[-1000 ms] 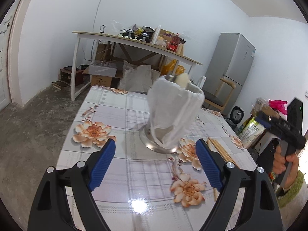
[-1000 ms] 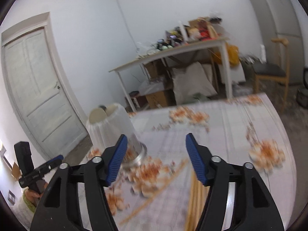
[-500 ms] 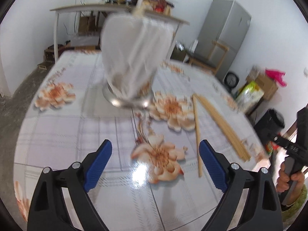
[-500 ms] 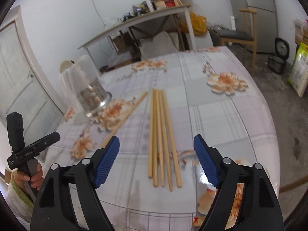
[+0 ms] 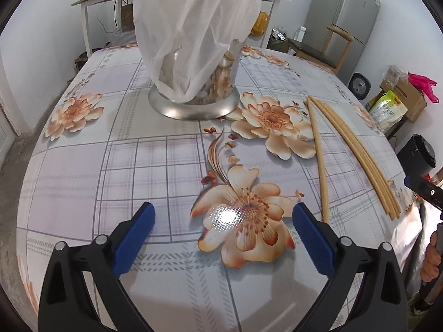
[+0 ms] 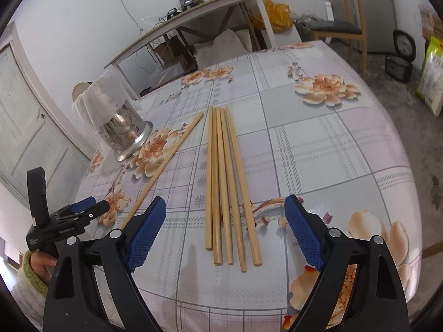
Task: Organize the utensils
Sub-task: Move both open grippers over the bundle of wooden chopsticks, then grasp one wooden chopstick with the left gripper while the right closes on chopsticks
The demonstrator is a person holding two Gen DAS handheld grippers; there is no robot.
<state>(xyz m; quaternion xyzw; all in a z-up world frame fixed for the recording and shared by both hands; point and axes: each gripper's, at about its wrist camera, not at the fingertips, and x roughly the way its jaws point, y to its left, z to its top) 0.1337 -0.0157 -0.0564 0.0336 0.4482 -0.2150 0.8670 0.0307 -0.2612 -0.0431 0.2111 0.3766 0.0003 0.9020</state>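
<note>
Left wrist view: the left gripper (image 5: 223,215) points down at a worktop (image 5: 155,163) covered in a flowered, checked cloth. Its blue pads have just been opening and stand wide, with nothing between them but a printed flower. At 12 o'clock stands a metal holder (image 5: 193,102) draped in a thin white bag (image 5: 193,22). At 2 o'clock one chopstick (image 5: 318,155) lies alone, its near end just beside the right pad. Further toward 3 o'clock lies a bunch of chopsticks (image 5: 360,155). At the far right edge, part of the right gripper and the hand (image 5: 430,260) holding it are seen.

Right wrist view: at 9 o'clock the left gripper (image 6: 83,207) shows, held by a hand (image 6: 41,262) in a sleeve with a green cuff. At 10 o'clock is the holder (image 6: 124,132), bag (image 6: 97,99) over it. The single chopstick (image 6: 163,166) slants from beside the holder's foot toward the left pad. The right gripper (image 6: 225,229) has also just been opening; it is wide and holds nothing. The bunch of five chopsticks (image 6: 227,179) lies side by side on the worktop (image 6: 318,144), running toward 12 o'clock, near ends between the pads but apart from them.
</note>
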